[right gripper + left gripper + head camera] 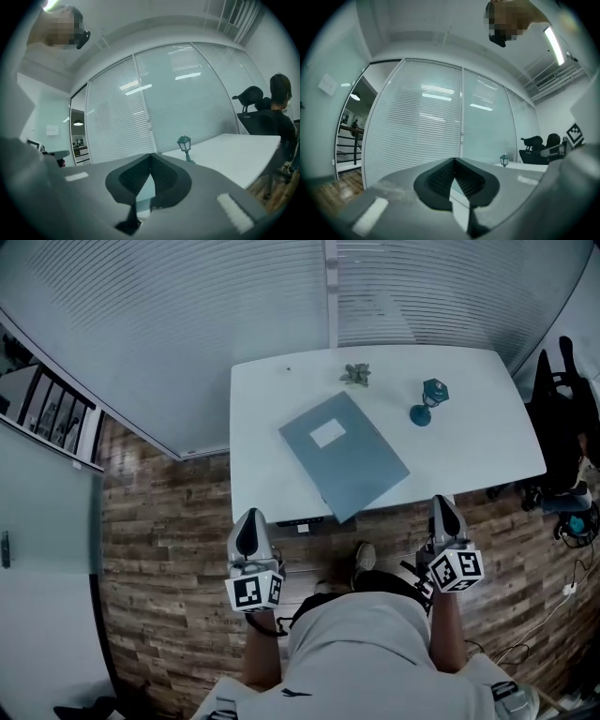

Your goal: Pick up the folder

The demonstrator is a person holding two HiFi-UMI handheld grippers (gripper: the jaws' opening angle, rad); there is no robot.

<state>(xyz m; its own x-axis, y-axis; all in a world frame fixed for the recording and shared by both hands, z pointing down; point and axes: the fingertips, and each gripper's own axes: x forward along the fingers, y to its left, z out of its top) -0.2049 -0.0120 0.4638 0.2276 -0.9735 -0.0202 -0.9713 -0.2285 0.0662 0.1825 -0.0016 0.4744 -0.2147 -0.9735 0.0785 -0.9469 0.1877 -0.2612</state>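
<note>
Now | folder (344, 454): flat, askew on white table (487, 442), near corner overhanging the front edge, likely the easiest pinch point | left gripper (250, 523): jaws together, empty, short of table | right gripper (443, 504): likewise closed, nothing held, at table's edge

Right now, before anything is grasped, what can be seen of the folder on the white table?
The folder is a thin, flat, blue-grey rectangle, card or plastic by its look, closed, with a white label on its cover. It lies flat on the white table, turned diagonally, with its near corner at or just past the table's front edge. Only the table touches it.
</note>
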